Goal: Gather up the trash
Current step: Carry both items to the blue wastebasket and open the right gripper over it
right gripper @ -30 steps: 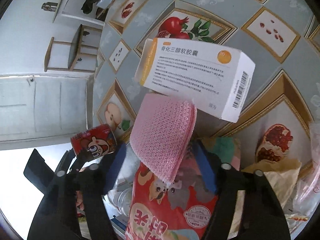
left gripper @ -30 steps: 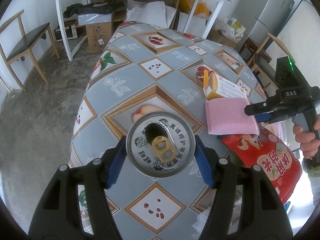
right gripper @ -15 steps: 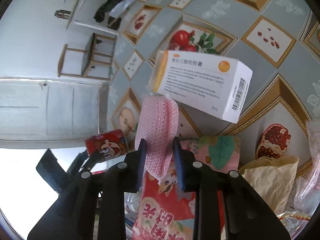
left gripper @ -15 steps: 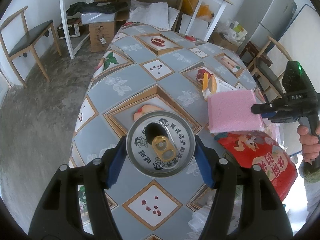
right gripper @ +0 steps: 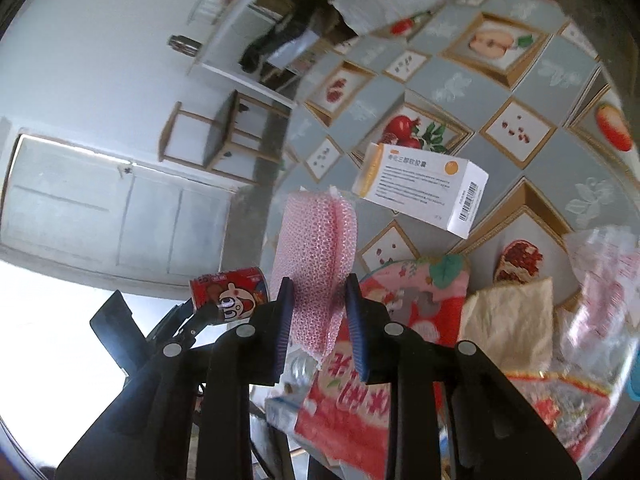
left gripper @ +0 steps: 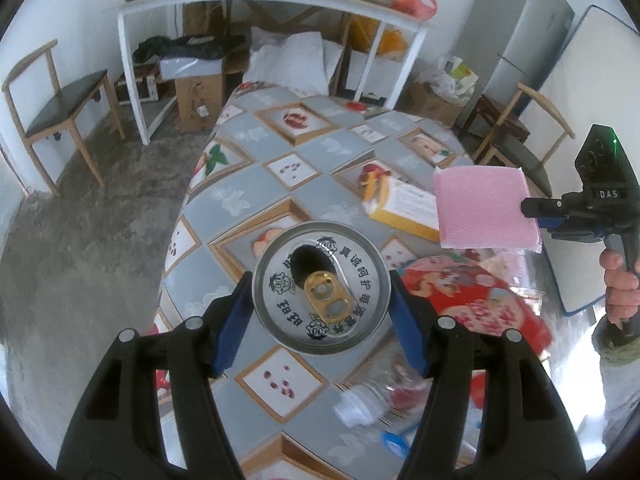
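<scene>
My left gripper (left gripper: 321,304) is shut on an opened drink can (left gripper: 321,288), seen top-on above the table; in the right wrist view the can (right gripper: 228,286) shows red with a cartoon face. My right gripper (right gripper: 318,312) is shut on a pink sponge (right gripper: 316,256) and holds it in the air above the table; in the left wrist view the sponge (left gripper: 486,208) hangs at the right. A white and orange medicine box (right gripper: 424,188) lies on the patterned tablecloth (right gripper: 516,80). A red snack bag (right gripper: 348,392) lies below the sponge.
A crumpled beige wrapper (right gripper: 512,320), a clear plastic bag (right gripper: 600,276) and a plastic bottle (left gripper: 364,400) lie near the table's near end. Wooden chairs (left gripper: 56,112) and a white shelf table (left gripper: 272,4) stand around the room.
My right gripper has closed on the pink sponge and lifted it off the table. The left gripper with the can has risen a little.
</scene>
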The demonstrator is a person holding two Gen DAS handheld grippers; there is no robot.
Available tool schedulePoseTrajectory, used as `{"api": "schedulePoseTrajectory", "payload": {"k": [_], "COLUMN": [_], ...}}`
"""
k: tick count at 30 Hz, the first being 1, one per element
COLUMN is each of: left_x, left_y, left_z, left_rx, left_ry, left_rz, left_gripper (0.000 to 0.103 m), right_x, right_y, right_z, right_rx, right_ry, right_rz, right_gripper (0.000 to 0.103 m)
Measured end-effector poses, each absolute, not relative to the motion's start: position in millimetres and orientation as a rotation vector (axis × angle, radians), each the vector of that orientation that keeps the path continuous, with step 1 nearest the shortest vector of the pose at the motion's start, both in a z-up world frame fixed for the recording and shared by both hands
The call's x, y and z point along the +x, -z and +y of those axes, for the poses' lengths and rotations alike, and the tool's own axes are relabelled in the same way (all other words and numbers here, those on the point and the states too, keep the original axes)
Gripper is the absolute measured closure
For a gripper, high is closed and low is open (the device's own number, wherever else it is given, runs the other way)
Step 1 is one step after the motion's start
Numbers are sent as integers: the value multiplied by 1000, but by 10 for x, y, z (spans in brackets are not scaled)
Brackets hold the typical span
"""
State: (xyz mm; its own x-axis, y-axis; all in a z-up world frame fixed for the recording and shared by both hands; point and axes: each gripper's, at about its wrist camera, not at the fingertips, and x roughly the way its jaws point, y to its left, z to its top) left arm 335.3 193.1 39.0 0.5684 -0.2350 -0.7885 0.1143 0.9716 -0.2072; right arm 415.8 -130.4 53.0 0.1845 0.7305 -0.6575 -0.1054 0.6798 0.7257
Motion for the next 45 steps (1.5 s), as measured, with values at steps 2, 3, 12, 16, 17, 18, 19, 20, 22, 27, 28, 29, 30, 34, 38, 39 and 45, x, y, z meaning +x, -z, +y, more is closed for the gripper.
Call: {"api": "schedulePoseTrajectory", "payload": {"k": [2, 3, 12, 16, 17, 18, 19, 20, 22, 27, 28, 29, 30, 34, 38, 39, 45], "left_x": [3269, 3221, 2886, 2796, 2789, 2776, 2775, 2771, 2755, 2657, 2634, 2601, 2561, 2469, 2562, 2615, 2832], "left_y": [-519, -594, -1136, -1220, -1214, -1207, -1183, -1153, -1072, -716, -623, -542, -420, -3, 413, 546, 955], "left_z": [1838, 1769, 739, -28, -303, -494, -754, -993, -1481, -2661, -2858, -2997, -3203, -3737, -4114, -4203, -4396], "left_rx": [-128, -120, -37, 12, 30, 45, 66, 85, 126, 240, 259, 276, 301, 366, 397, 398, 403], "left_ry": [221, 232, 412, 555, 604, 638, 680, 717, 785, 920, 934, 946, 959, 967, 942, 924, 869], "left_rz": [932, 925, 883, 882, 889, 896, 906, 916, 940, 1012, 1029, 1044, 1066, 1135, 1199, 1222, 1294], "left_gripper": [41, 41, 41, 41, 41, 41, 41, 41, 41, 41, 41, 41, 41, 41, 41, 41, 41], "right_x": [3994, 3909, 3072, 2518, 2379, 2248, 2081, 1938, 1629, 1136, 1072, 1033, 1016, 1052, 1251, 1335, 1877], "right_y": [-657, -719, -1117, -1150, -1121, -1093, -1044, -987, -817, -226, -46, 148, 305, 1155, 2036, 2279, 3111], "right_z": [-1452, -1529, -2622, -3452, -3661, -3855, -4099, -4309, -4755, -5430, -5542, -5640, -5685, -5952, -6144, -6187, -6254], "right_rx": [609, 612, 669, 709, 723, 736, 754, 770, 823, 951, 988, 1019, 1035, 1131, 1233, 1257, 1269], "right_ry": [-656, -662, -615, -479, -441, -404, -353, -309, -219, -62, -36, -10, 10, 120, 221, 249, 339], "right_rz": [1227, 1210, 1031, 943, 924, 908, 890, 877, 859, 866, 875, 886, 896, 963, 1040, 1066, 1166], "right_gripper": [77, 77, 77, 77, 77, 77, 77, 77, 77, 77, 77, 77, 77, 77, 77, 77, 76]}}
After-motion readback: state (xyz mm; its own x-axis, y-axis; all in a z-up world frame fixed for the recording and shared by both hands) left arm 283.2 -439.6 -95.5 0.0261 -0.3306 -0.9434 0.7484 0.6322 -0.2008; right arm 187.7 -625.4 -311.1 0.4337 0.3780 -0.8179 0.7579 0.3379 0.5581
